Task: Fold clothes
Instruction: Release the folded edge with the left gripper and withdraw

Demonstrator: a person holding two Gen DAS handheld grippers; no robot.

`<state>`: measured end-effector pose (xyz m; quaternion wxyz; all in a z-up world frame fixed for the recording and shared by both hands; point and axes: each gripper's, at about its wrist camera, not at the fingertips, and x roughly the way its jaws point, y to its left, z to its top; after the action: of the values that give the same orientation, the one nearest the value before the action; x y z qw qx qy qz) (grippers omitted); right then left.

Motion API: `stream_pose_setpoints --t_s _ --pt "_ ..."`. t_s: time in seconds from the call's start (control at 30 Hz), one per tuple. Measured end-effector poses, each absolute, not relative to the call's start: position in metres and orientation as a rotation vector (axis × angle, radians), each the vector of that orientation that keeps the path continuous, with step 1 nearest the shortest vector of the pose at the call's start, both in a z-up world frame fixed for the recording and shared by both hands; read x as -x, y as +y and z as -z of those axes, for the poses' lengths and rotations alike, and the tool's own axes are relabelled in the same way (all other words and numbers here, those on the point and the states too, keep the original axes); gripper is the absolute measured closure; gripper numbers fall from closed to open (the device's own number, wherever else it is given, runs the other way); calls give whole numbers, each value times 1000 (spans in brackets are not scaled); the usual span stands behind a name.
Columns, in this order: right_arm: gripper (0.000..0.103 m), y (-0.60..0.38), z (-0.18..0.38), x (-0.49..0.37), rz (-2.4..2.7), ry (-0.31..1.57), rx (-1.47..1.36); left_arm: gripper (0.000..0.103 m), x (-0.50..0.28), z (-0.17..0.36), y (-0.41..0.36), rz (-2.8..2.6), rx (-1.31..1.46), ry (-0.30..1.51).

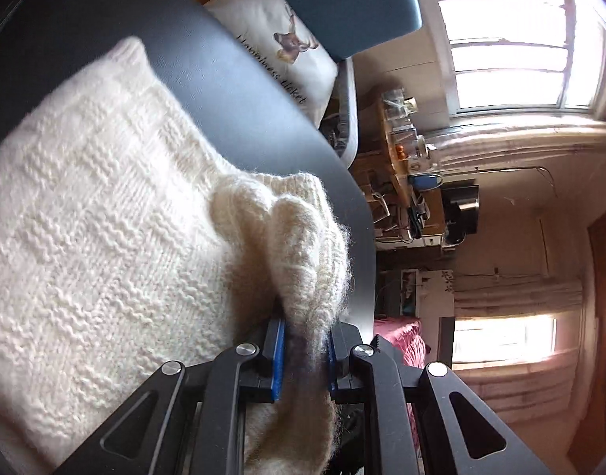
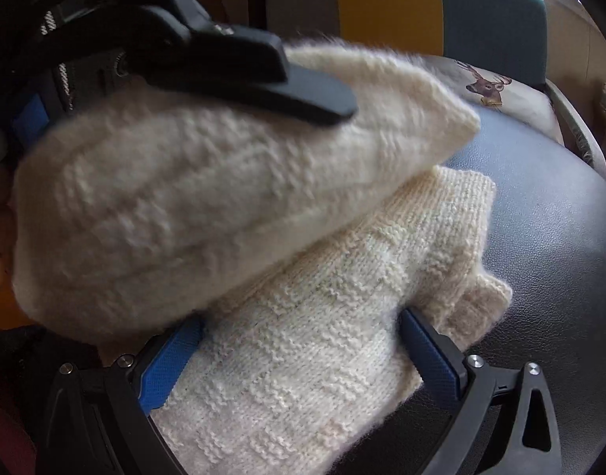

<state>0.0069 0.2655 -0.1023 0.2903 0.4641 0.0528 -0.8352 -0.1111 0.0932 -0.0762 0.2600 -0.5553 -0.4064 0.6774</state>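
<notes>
A cream knit sweater (image 1: 105,206) lies on a dark round table (image 1: 231,91). My left gripper (image 1: 303,340) is shut on a bunched, ribbed edge of it, and the fabric runs back between the blue pads. In the right wrist view, that raised fold of the sweater (image 2: 192,182) hangs blurred over the flat lower layer (image 2: 303,336), with the left gripper's black finger (image 2: 271,79) on top of it. My right gripper (image 2: 303,356) stands open, low over the flat layer. Its blue pads (image 2: 172,360) sit on either side of the knit without pinching it.
A white cushion with a deer print (image 2: 497,91) lies on a chair with a yellow and teal back (image 2: 489,12) beyond the table. A cluttered desk (image 1: 413,182), bright windows (image 1: 508,39) and red bedding (image 1: 402,336) are past the table edge.
</notes>
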Motion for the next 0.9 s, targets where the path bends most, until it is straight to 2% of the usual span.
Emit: stream_pose_setpoints --t_s 0.13,0.27,0.47,0.5,0.57,0.7,0.9 --pt "5 282 94 -25 2230 137 -1230 86 105 80 101 -1799 1566 -1090" --pt "6 301 91 -53 2255 104 -1242 74 95 65 105 -1692 1586 -1107" --pt "6 330 87 -97 2304 49 -1316 73 77 22 107 -1493 1470 -1080" --pt "6 335 85 -106 2312 26 -1323 73 75 12 100 -1490 1421 -1077" --pt "6 347 78 -126 2322 -70 -1313 65 75 -1 72 -1575 1343 -1052" --pt "6 348 38 -159 2239 -286 -1150 60 75 13 -14 -1911 1324 -1008" --pt "6 288 -7 -143 2058 -233 -1029 60 43 67 -96 -2111 1370 -996"
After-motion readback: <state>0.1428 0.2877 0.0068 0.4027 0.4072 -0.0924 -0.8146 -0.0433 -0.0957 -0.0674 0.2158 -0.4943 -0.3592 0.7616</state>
